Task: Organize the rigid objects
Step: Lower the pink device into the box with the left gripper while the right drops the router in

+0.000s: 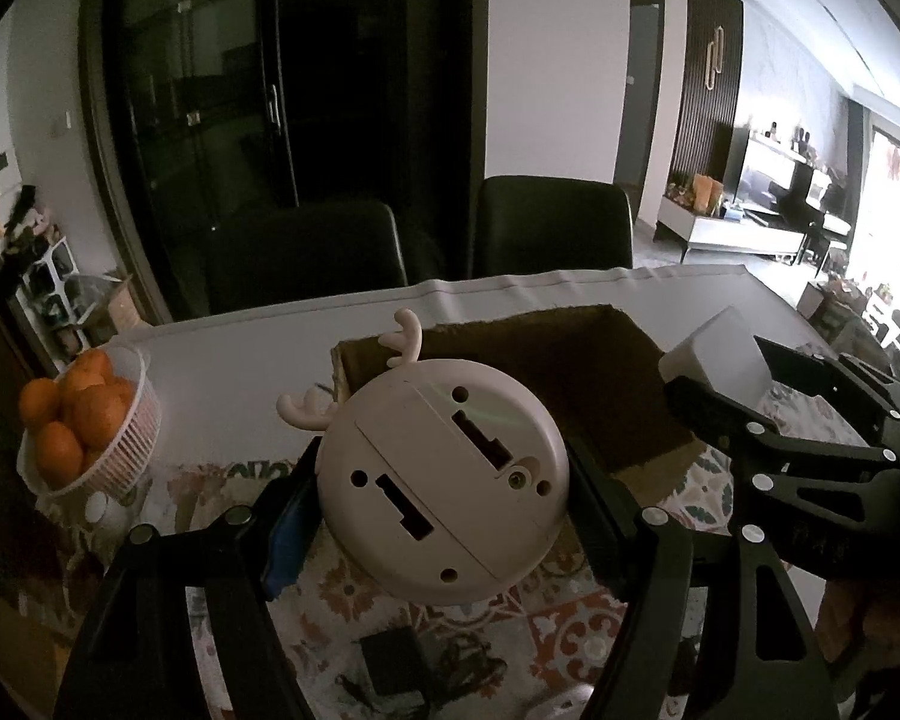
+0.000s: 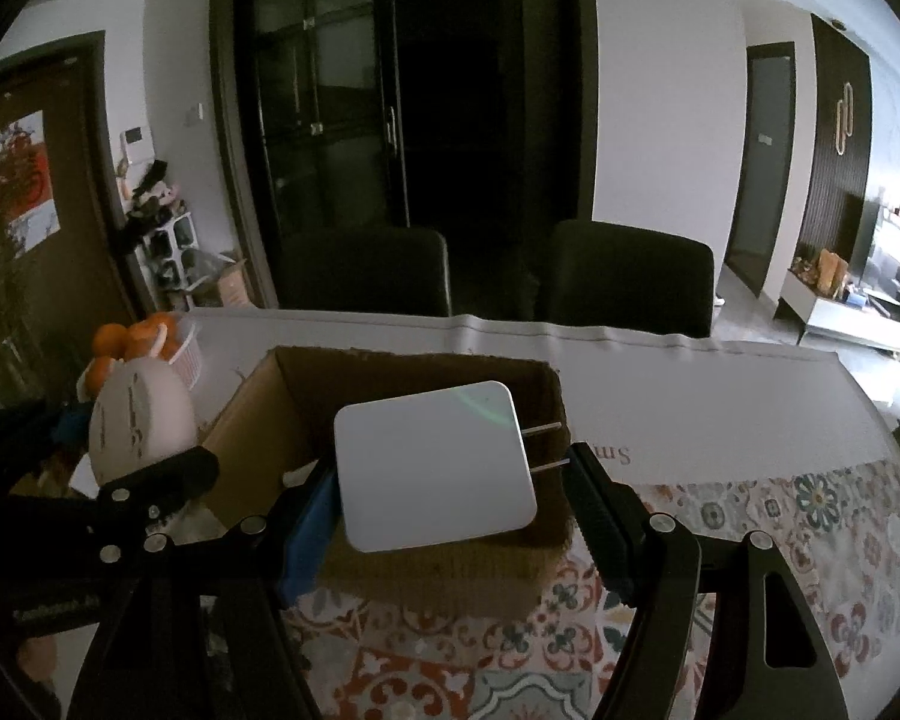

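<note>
A round cream gadget with two small antlers point(image 1: 444, 480) is lifted off the table with its flat underside towards the left wrist camera. My left gripper point(image 1: 444, 483) is shut on its sides. A white square charger point(image 2: 432, 468) with two metal prongs hangs over the near wall of an open cardboard box point(image 2: 252, 420), and my right gripper point(image 2: 450, 474) is shut on it. In the left wrist view the right gripper point(image 1: 750, 384) holds the charger point(image 1: 720, 354) at the right, beside the box point(image 1: 510, 321). In the right wrist view the left gripper point(image 2: 120, 444) carries the gadget point(image 2: 138, 420) left of the box.
A white basket of oranges point(image 1: 138, 432) stands at the table's left edge. Two dark chairs point(image 1: 306, 252) point(image 1: 552, 228) stand behind the far edge. A patterned cloth point(image 1: 570, 630) covers the near table and a white cloth point(image 1: 240, 360) the far part. A black block with a cable point(image 1: 390, 660) lies below the gadget.
</note>
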A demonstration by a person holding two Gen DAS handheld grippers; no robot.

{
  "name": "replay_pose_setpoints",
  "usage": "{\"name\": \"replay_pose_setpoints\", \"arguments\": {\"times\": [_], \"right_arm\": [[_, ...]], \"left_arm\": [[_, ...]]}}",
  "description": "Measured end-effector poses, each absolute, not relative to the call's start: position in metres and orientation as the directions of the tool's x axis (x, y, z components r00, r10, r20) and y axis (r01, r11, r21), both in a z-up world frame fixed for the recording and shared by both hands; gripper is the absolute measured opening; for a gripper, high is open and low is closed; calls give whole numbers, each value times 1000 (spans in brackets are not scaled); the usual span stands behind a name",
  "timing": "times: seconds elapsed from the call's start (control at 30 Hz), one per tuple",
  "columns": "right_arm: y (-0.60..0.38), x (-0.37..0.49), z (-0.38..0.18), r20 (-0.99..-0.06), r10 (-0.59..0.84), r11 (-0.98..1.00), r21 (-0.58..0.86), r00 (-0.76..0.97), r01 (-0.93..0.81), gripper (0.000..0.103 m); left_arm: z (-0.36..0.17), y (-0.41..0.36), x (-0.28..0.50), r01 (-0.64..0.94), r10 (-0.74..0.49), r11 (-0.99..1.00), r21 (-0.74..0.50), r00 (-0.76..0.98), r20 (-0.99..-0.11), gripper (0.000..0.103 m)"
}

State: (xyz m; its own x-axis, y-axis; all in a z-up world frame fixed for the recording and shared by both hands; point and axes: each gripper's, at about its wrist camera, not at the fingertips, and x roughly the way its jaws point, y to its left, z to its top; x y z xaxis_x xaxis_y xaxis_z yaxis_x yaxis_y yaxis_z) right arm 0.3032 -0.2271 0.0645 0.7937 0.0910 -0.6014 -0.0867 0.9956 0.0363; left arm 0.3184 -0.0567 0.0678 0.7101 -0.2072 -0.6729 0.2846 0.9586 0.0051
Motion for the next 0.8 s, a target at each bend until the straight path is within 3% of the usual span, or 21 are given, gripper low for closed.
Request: {"name": "replay_pose_setpoints", "arguments": {"times": [0.43, 0.8], "right_arm": [[-227, 353, 48, -661, 102, 994, 47, 743, -95, 73], [-229, 377, 16, -730, 89, 995, 29, 678, -99, 73]], "left_arm": [[43, -59, 374, 276, -208, 961, -32, 636, -743, 74], [18, -67, 386, 271, -150, 962, 31, 620, -770, 75]]}}
